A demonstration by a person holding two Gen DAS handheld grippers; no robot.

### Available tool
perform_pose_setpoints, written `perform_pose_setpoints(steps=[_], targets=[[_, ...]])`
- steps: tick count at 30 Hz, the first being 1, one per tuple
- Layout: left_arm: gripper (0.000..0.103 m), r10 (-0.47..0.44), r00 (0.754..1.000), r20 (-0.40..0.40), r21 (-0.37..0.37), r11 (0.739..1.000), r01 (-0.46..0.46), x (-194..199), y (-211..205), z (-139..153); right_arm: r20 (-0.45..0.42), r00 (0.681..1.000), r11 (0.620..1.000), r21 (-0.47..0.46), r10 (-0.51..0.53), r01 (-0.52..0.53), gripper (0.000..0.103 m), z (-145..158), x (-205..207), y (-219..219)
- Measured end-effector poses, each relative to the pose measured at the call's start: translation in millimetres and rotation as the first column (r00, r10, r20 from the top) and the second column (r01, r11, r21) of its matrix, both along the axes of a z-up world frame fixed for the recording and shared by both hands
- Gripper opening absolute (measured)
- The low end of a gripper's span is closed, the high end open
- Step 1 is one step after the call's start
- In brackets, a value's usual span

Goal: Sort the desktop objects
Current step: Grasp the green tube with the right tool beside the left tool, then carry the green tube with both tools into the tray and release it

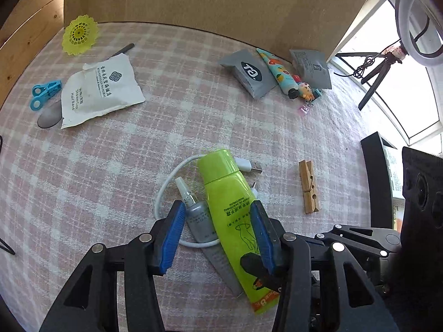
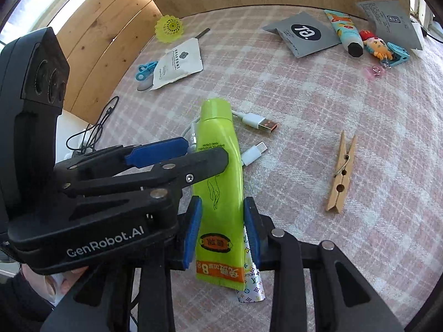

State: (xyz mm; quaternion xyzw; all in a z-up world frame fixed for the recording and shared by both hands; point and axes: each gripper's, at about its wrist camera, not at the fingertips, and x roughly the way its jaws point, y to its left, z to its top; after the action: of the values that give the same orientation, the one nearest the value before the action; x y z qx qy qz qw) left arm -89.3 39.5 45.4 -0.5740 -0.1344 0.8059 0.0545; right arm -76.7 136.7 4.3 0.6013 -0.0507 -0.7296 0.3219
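Observation:
A lime-green hand cream tube (image 1: pixel 227 193) lies mid-table on a white USB cable (image 1: pixel 166 188), beside a small grey bottle (image 1: pixel 198 218). My left gripper (image 1: pixel 218 213) is open, its blue pads on either side of the tube and the grey bottle. In the right wrist view my right gripper (image 2: pixel 223 207) straddles the lower part of the tube (image 2: pixel 221 166), with its pads close against the tube's sides. The left gripper (image 2: pixel 191 152) reaches in from the left over the tube. A patterned sachet (image 2: pixel 250 285) lies under the tube's crimped end.
A wooden clothespin (image 2: pixel 342 177) lies to the right. At the back right lie grey sachets (image 2: pixel 307 34), a printed tube (image 2: pixel 344 31) and a doll keychain (image 2: pixel 379 47). At the back left lie a white packet (image 1: pixel 101 91), a blue clip (image 1: pixel 44 94) and a yellow shuttlecock (image 1: pixel 79 34).

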Motion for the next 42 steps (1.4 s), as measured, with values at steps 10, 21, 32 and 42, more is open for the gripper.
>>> perform_pose_setpoints(steps=[10, 21, 32, 42], targets=[[0.034, -0.055, 0.998, -0.017, 0.024, 0.998, 0.056, 2.4, 3.1, 4.3, 0.022, 0.999, 0.999, -0.032, -0.031, 0.031, 0.017, -0.4, 0.8, 0.3], [0.034, -0.056, 0.998, -0.031, 0.057, 0.997, 0.058, 8.9, -5.6, 15.1, -0.007, 1.0, 0.999, -0.035, -0.025, 0.024, 0.016, 7.7, 7.0, -3.6], [0.034, -0.153, 0.979, -0.136, 0.087, 0.982, 0.165, 7.9, 35.0, 69.6, -0.135, 0.984, 0.993, -0.047, -0.114, 0.109, 0.014, 61.1, 18.1, 39.9], [0.034, -0.4, 0.886, -0.232, 0.083, 0.9, 0.428, 11.1, 162.7, 116.7, -0.191, 0.911, 0.931, -0.084, -0.365, 0.355, 0.014, 112.9, 51.7, 160.5]])
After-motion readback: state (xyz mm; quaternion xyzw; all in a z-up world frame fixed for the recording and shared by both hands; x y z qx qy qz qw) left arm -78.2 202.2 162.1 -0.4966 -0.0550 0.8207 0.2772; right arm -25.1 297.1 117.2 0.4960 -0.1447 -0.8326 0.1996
